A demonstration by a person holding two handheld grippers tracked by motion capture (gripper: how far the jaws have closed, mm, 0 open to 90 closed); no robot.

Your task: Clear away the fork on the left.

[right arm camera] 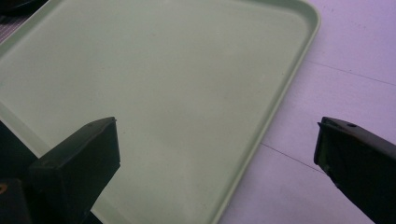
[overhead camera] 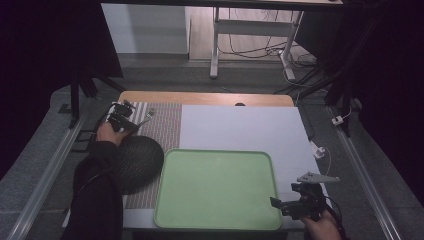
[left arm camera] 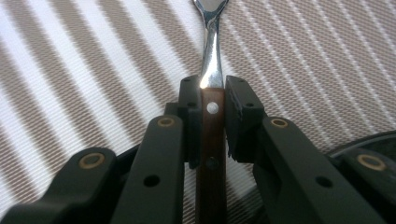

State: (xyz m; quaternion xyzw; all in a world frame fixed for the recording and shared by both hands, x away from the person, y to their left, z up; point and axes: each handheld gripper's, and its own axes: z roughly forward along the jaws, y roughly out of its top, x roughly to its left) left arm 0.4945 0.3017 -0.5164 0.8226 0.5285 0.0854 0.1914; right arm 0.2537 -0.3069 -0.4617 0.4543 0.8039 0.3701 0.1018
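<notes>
Fork point(left arm camera: 212, 79) w/ brown wood handle lies on the striped mat point(left arm camera: 93, 70) at the bench's far left. Left hand-held gripper point(left arm camera: 212, 116) is clamped on the handle, pads on both sides. Dark round bowl point(overhead camera: 137, 162) sits just behind that hand. Green tray point(right arm camera: 154, 93) near-center. Right hand-held gripper point(right arm camera: 217, 154) hovers over the tray's near-right corner, jaws wide, nothing in them.

The green tray point(overhead camera: 218, 187) lies bare (open landing room), dark bowl point(overhead camera: 137, 162) crowding its left edge.
</notes>
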